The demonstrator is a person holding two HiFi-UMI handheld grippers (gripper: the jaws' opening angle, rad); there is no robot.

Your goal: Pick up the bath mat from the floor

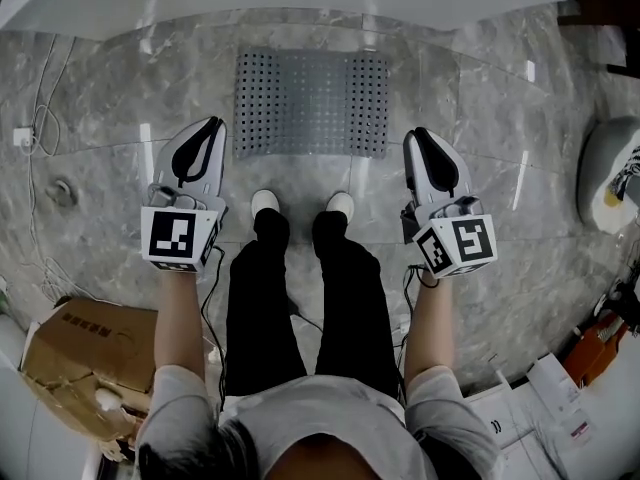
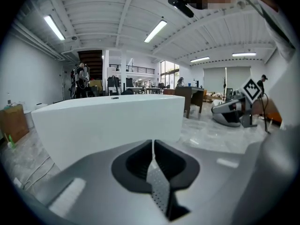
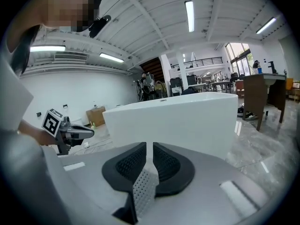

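Left gripper [image 1: 213,123] jaws clenched, right gripper [image 1: 418,133] jaws barely parted, both empty near bath mat [image 1: 310,103].

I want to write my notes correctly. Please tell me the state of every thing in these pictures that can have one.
bath mat: lying flat on the floor, not held, apart from both tools
left tool: jaws together, empty
right tool: jaws a little apart, nothing between them
cardboard box: torn and dented
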